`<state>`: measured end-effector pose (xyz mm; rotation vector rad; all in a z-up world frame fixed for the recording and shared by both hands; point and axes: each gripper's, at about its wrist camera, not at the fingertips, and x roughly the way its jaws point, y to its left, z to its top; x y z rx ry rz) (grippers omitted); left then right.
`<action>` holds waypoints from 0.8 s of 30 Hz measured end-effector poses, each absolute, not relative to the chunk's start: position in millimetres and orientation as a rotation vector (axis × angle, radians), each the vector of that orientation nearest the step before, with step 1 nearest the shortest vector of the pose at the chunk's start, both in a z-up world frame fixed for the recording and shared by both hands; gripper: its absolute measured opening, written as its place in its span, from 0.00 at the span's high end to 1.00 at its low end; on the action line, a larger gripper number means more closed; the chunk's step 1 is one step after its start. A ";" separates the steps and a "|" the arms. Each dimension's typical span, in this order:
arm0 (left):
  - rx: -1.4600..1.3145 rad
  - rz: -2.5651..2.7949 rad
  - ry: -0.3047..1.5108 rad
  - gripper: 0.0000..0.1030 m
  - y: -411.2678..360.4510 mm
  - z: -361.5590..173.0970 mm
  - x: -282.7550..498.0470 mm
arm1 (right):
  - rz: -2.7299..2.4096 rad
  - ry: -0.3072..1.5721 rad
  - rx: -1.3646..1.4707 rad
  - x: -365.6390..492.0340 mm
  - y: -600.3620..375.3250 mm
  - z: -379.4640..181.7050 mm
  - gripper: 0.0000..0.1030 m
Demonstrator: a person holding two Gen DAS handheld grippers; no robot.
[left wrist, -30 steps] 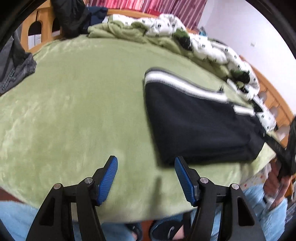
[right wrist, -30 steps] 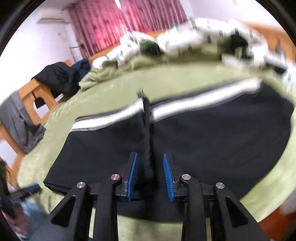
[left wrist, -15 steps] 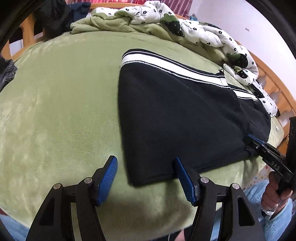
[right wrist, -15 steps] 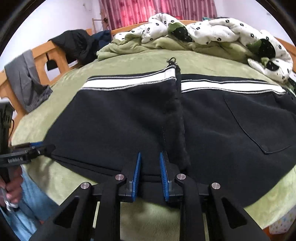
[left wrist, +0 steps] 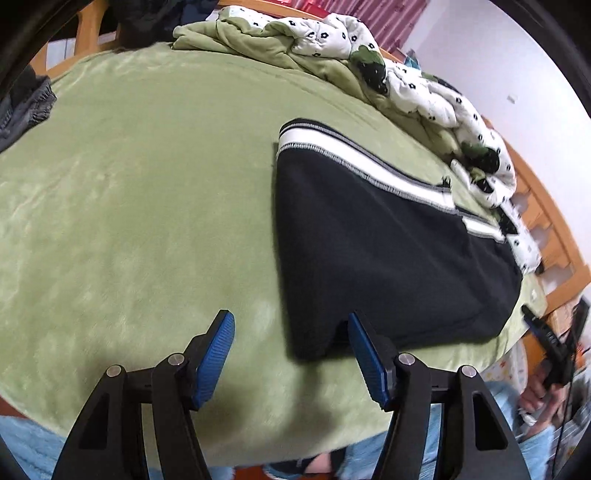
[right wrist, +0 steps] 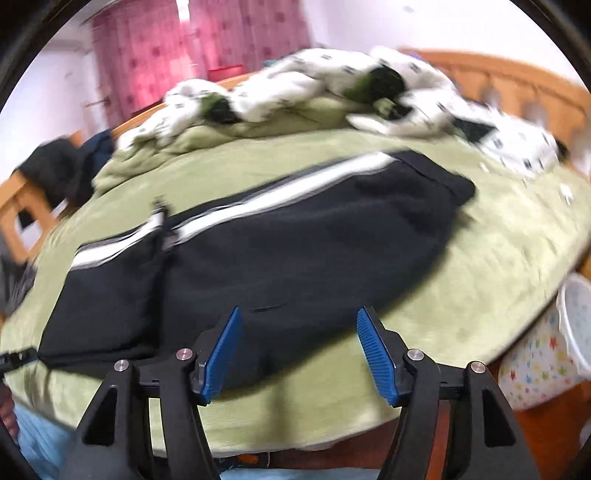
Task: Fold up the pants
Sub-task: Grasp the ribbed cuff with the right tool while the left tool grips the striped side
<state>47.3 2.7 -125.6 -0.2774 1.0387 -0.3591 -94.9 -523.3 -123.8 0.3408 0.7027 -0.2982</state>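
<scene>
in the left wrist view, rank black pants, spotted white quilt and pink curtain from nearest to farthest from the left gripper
1. black pants: just ahead of the left gripper, by its right jaw.
2. spotted white quilt: bunched along the bed's far edge.
3. pink curtain: behind the bed, top of view.

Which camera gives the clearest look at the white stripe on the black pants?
The left wrist view: the white stripe is sharp, its stitching visible. The right wrist view shows more of it, but motion-blurred.
</scene>
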 end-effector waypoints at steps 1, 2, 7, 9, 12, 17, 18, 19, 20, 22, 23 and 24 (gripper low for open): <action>-0.299 -0.369 1.039 0.39 1.4 -124.4 54.4 | -0.297 0.687 0.396 -93.6 -539.1 -127.9 0.38; -0.315 -0.377 1.038 0.39 0.5 -123.9 58.9 | -0.303 0.682 0.439 -91.5 -552.3 -130.7 0.38; -0.364 -0.397 1.047 0.39 -9.6 -130.2 91.7 | -0.364 0.711 0.641 -68.1 -615.0 -156.1 0.38; -0.357 -0.395 1.058 0.39 -13.6 -136.1 103.8 | -0.334 0.724 0.722 -57.2 -630.8 -169.2 0.38; -0.385 -0.418 1.100 0.39 -17.1 -151.5 124.5 | -0.300 0.671 0.745 -44.0 -641.5 -172.6 0.38; -0.450 -0.538 1.104 0.40 -23.2 -161.8 154.2 | -0.254 0.623 0.747 -12.0 -659.1 -175.9 0.38; -0.468 -0.552 1.110 0.40 -25.6 -164.6 161.4 | -0.253 0.617 0.753 -5.3 -663.8 -175.6 0.38; -0.472 -0.565 1.112 0.40 -28.1 -166.3 167.2 | -0.251 0.615 0.763 -0.2 -668.5 -175.7 0.38; -0.469 -0.575 1.112 0.40 -30.8 -166.5 172.3 | -0.252 0.617 0.774 6.0 -673.6 -176.4 0.38; -0.466 -0.587 1.117 0.41 -35.9 -166.0 180.0 | -0.263 0.623 0.790 17.0 -681.2 -176.3 0.38; -0.467 -0.586 1.119 0.44 -37.2 -165.7 183.0 | -0.268 0.626 0.792 21.3 -683.1 -175.6 0.39; -0.459 -0.573 1.129 0.50 -40.2 -165.1 185.1 | -0.289 0.642 0.779 26.6 -682.9 -173.7 0.48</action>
